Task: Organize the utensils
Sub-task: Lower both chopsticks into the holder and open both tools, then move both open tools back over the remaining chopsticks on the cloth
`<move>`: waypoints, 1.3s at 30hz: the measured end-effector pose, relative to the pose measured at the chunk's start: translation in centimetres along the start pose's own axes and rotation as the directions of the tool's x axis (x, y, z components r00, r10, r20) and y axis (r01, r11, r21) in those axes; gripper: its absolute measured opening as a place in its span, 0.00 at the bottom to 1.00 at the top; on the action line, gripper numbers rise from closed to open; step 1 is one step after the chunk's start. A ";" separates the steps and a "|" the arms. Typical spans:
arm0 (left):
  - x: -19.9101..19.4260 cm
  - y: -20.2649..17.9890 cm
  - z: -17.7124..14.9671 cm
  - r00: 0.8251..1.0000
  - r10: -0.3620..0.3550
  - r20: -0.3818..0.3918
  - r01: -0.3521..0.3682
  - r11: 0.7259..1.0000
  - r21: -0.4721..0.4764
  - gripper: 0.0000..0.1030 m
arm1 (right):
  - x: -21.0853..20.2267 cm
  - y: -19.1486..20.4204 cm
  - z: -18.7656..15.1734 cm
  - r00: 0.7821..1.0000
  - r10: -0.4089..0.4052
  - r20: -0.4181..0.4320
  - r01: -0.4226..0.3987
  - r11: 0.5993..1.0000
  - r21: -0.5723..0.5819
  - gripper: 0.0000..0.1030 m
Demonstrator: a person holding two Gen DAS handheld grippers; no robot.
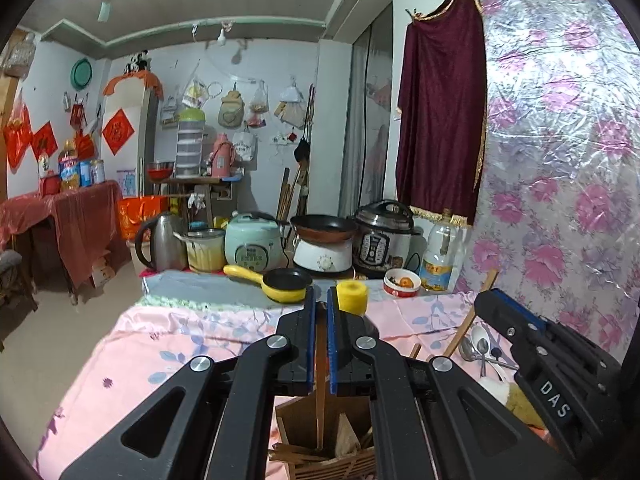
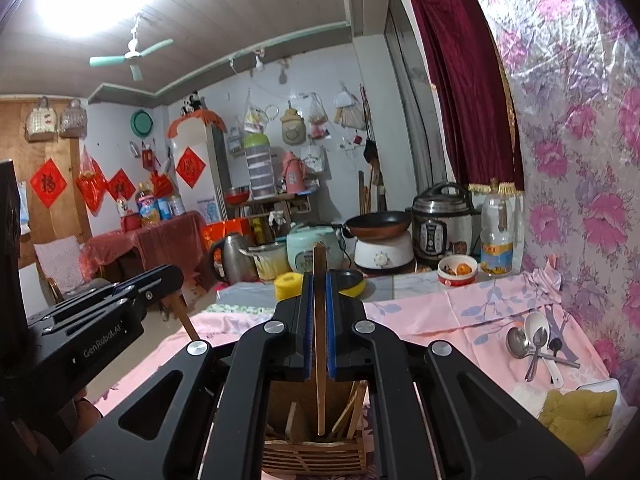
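In the left wrist view my left gripper (image 1: 321, 296) is shut on a wooden chopstick (image 1: 320, 400). The stick hangs down into a slatted wooden utensil holder (image 1: 336, 460) that has several more sticks in it. My right gripper (image 2: 319, 280) is shut on another chopstick (image 2: 319, 256), which stands upright over the same holder (image 2: 316, 456). Each gripper shows in the other's view, close beside it: the right gripper (image 1: 490, 300) with its slanting stick (image 1: 464, 328), and the left gripper (image 2: 168, 276). A pile of metal and white spoons (image 2: 532, 344) lies on the pink cloth to the right.
The pink floral tablecloth (image 1: 180, 340) covers the table. At its far end stand a yellow sponge (image 1: 351, 298), a small yellow pan (image 1: 286, 282), a red-and-white bowl (image 2: 457, 270), an oil bottle (image 2: 497, 232), cookers and a kettle. A yellowish cloth (image 2: 576, 412) lies at right by the flowered wall.
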State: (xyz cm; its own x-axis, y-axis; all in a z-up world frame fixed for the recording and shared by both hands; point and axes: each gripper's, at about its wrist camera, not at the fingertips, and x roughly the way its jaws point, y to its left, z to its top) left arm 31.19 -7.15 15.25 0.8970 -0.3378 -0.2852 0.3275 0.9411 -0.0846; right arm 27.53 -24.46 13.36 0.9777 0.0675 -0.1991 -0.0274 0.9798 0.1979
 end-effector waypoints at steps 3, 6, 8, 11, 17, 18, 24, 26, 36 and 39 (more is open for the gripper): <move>0.7 0.5 -1.9 0.999 0.026 -0.037 -0.026 1.000 -0.011 0.55 | 1.3 -0.1 -1.4 0.999 -0.029 -0.043 0.029 0.999 -0.013 0.16; 0.0 0.9 -3.2 0.998 0.058 -0.034 -0.058 0.998 0.004 0.66 | 1.2 -0.3 -1.9 0.998 -0.032 -0.058 0.031 0.999 -0.004 0.19; -0.4 1.2 -3.7 0.997 0.062 -0.051 -0.062 0.998 0.002 0.67 | 0.6 -0.4 -1.9 0.998 -0.031 -0.053 0.032 0.999 0.009 0.22; -1.6 2.2 -4.6 0.995 0.068 -0.074 -0.070 0.997 -0.030 0.77 | -0.9 -0.8 -2.1 0.999 -0.036 -0.038 0.038 0.999 0.038 0.42; -5.1 3.3 -7.7 0.990 0.086 -0.113 -0.094 0.993 -0.071 0.90 | -5.2 -1.3 -3.9 0.998 -0.067 0.006 0.066 0.995 0.070 0.84; -5.8 3.4 -8.7 0.988 0.086 -0.129 -0.097 0.992 -0.078 0.91 | -5.7 -1.4 -4.3 0.998 -0.068 0.000 0.068 0.995 0.072 0.86; -9.9 2.0 -13.5 0.970 0.175 -0.171 -0.178 0.984 -0.001 0.94 | -9.5 -2.1 -8.5 0.995 -0.066 -0.070 0.074 0.990 0.119 0.90; -11.3 1.3 -14.8 0.966 0.190 -0.175 -0.188 0.982 0.026 0.94 | -10.7 -2.4 -9.8 0.993 -0.064 -0.096 0.076 0.988 0.135 0.90; -19.8 -0.9 -19.0 0.964 0.210 -0.165 -0.209 0.978 0.018 0.94 | -17.3 -1.8 -15.5 0.981 -0.048 -0.189 0.074 0.989 0.130 0.92; -21.8 -1.5 -19.7 0.964 0.214 -0.159 -0.213 0.977 0.024 0.94 | -18.4 -1.2 -17.0 0.975 -0.037 -0.221 0.059 0.994 0.095 0.92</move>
State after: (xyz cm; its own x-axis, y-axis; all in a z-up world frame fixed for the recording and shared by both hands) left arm 5.24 -0.88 2.77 0.8873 -0.1212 -0.4449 0.1360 0.9907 0.0014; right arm 6.08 -23.68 0.47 0.9078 0.0710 -0.4134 0.0505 0.9599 0.2758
